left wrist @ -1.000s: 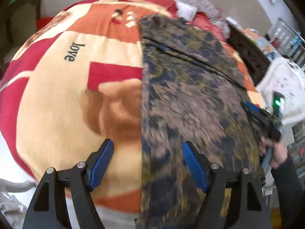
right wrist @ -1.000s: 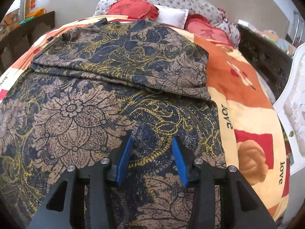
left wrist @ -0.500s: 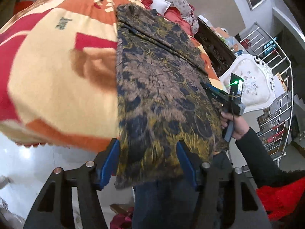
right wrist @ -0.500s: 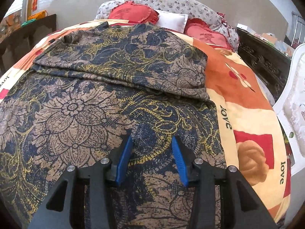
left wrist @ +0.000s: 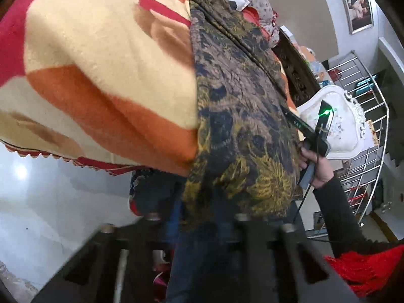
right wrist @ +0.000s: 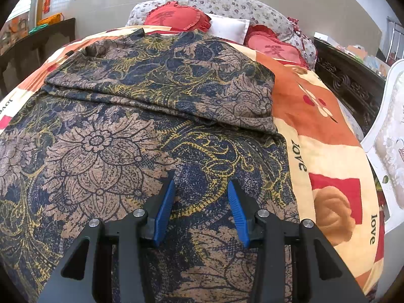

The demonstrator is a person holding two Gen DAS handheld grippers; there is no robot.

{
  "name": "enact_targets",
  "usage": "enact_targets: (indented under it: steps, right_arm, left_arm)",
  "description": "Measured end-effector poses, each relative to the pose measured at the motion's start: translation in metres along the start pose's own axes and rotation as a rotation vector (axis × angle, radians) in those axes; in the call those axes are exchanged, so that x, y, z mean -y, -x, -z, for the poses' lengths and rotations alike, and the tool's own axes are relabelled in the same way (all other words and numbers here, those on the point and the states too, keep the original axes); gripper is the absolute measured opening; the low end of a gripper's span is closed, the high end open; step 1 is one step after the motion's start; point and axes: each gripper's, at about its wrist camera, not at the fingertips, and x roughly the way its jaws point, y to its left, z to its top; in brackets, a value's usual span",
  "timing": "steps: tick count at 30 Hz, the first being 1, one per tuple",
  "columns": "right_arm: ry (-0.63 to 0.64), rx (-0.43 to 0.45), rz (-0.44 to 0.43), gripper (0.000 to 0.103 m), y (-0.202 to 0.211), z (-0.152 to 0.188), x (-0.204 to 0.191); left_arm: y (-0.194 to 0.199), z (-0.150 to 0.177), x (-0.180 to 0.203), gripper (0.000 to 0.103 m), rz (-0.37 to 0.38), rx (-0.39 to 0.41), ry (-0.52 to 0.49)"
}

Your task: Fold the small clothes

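A dark blue, tan and gold floral garment (right wrist: 121, 136) lies spread on the bed blanket (right wrist: 325, 136), its far part folded back over itself (right wrist: 161, 80). My right gripper (right wrist: 200, 197) is open just above the near part of the cloth. In the left wrist view the garment's hem (left wrist: 242, 176) hangs over the bed's edge. My left gripper (left wrist: 194, 224) sits low below that hem; its fingers are blurred and dark, so the gap cannot be read. The right gripper (left wrist: 313, 136) shows there at the garment's right edge.
Red heart cushions (right wrist: 176, 17) and a white pillow (right wrist: 229, 27) lie at the bed head. A dark carved cabinet (right wrist: 351, 83) and a white chair (right wrist: 388, 136) stand right of the bed. A metal stair railing (left wrist: 363, 136) and pale floor (left wrist: 50, 202) show around it.
My left gripper has dropped from over the bed down past its near edge, below the hanging hem. My right gripper has stayed put over the cloth.
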Motion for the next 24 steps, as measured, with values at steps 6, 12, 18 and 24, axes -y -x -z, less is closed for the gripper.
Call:
enact_targets:
  steps: [6, 12, 18, 24]
  right_arm:
    - [-0.019, -0.039, -0.056, 0.035, 0.005, -0.003, 0.011]
    - [-0.175, 0.025, -0.124, 0.035, 0.099, 0.028, 0.092]
    - [-0.274, -0.061, -0.164, 0.039, 0.151, 0.116, 0.138]
    - [-0.401, -0.122, -0.289, 0.039, 0.144, 0.181, 0.126]
  left_arm:
    - [0.024, 0.002, 0.016, 0.005, -0.029, 0.069, -0.029]
    - [0.027, -0.006, 0.032, 0.005, 0.008, 0.059, -0.084]
    - [0.016, -0.011, 0.032, 0.006, -0.017, 0.032, -0.078]
    - [0.014, -0.007, 0.033, 0.007, -0.044, 0.038, -0.063]
